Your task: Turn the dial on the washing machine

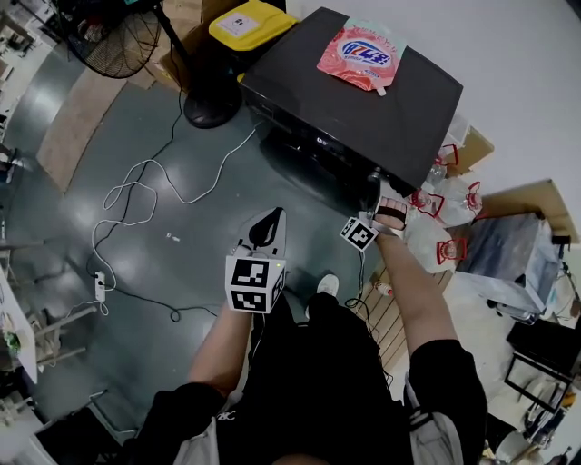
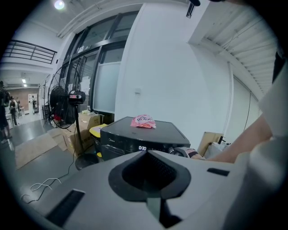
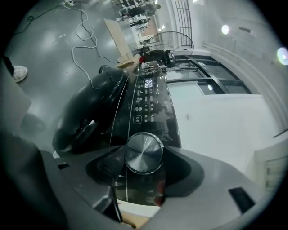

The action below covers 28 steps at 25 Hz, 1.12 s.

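Note:
The black washing machine [image 1: 345, 91] stands ahead, with its lit display [image 3: 148, 83] and round porthole door [image 3: 92, 108] seen from close up in the right gripper view. My right gripper [image 3: 143, 155] is shut on the silver dial [image 3: 143, 152], one jaw against each side of it. In the head view that gripper [image 1: 372, 186] reaches the machine's front right corner and hides the dial. My left gripper [image 1: 266, 222] hangs back over the floor, shut and empty, pointing at the machine [image 2: 139, 134].
A pink pouch [image 1: 361, 53] lies on the machine's top. A standing fan [image 1: 118, 36], its base [image 1: 213, 109] and a yellow-lidded bin [image 1: 250, 23] stand to the left. White cable [image 1: 136, 195] trails over the floor. Clear bags with red handles [image 1: 445, 218] crowd the right.

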Each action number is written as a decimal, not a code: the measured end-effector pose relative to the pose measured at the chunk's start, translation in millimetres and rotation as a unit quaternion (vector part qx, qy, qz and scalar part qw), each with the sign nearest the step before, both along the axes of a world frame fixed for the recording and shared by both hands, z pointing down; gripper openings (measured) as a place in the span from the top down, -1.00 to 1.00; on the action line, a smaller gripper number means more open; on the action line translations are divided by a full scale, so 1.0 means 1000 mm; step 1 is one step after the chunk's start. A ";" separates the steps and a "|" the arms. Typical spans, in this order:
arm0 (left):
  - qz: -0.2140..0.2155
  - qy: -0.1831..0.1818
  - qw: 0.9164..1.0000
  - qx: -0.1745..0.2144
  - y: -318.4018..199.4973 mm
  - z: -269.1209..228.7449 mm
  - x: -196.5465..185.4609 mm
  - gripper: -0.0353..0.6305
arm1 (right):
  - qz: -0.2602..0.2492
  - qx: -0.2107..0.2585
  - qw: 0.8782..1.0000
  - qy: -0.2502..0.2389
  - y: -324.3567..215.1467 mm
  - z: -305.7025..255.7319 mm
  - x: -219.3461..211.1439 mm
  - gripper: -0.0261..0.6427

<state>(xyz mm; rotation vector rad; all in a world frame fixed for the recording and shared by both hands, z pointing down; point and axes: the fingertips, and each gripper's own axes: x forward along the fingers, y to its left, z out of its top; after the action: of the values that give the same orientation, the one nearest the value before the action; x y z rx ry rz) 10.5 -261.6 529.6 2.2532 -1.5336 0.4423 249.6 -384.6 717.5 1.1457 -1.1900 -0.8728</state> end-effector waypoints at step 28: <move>0.037 -0.017 0.999 -0.016 -0.008 0.011 -0.024 0.86 | 0.185 0.030 0.953 -0.236 -0.011 0.004 0.004 0.11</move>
<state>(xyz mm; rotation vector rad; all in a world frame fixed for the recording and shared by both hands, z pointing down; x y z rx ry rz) -13.8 -269.7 540.1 2.2951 -1.4511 0.5245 254.0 -395.7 721.0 1.6237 -1.2718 -0.3558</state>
